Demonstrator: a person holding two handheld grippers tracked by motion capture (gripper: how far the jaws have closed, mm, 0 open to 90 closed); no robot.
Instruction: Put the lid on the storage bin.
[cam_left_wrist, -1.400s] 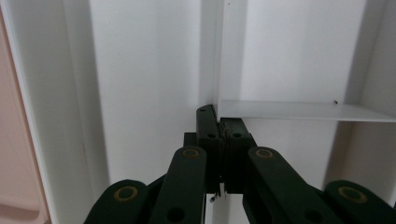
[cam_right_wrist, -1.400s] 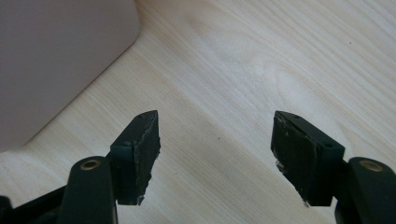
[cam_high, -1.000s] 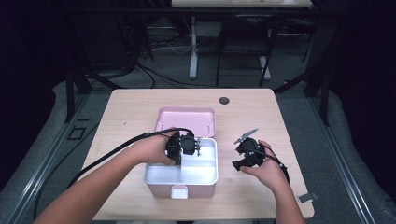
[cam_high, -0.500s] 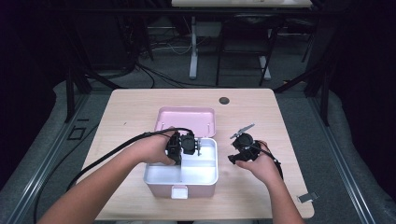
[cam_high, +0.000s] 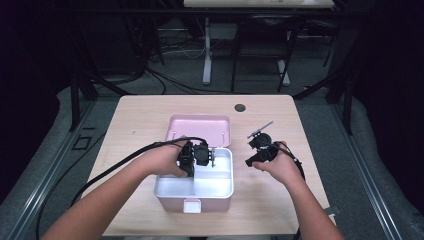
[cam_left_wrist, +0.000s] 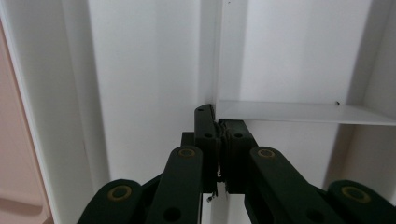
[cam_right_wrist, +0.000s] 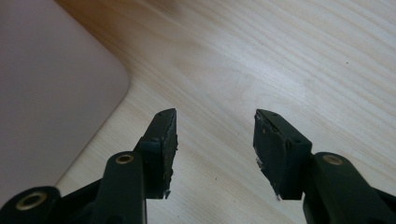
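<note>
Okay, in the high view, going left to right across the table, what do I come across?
Left forearm → left hand-held gripper, over the open white box → right hand-held gripper, over bare table to the right of the box. The pink lid lies behind the box, so it has no clear place in the order.

A dim lab or recording studio: a pale wooden table (cam_high: 150, 115) on grey carpet (cam_high: 385, 170), black metal stands (cam_high: 80, 85) and loose cables (cam_high: 170, 80) behind it.

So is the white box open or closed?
Open. The white box shows its bare compartments, and its pink lid lies flat on the table behind it.
</note>
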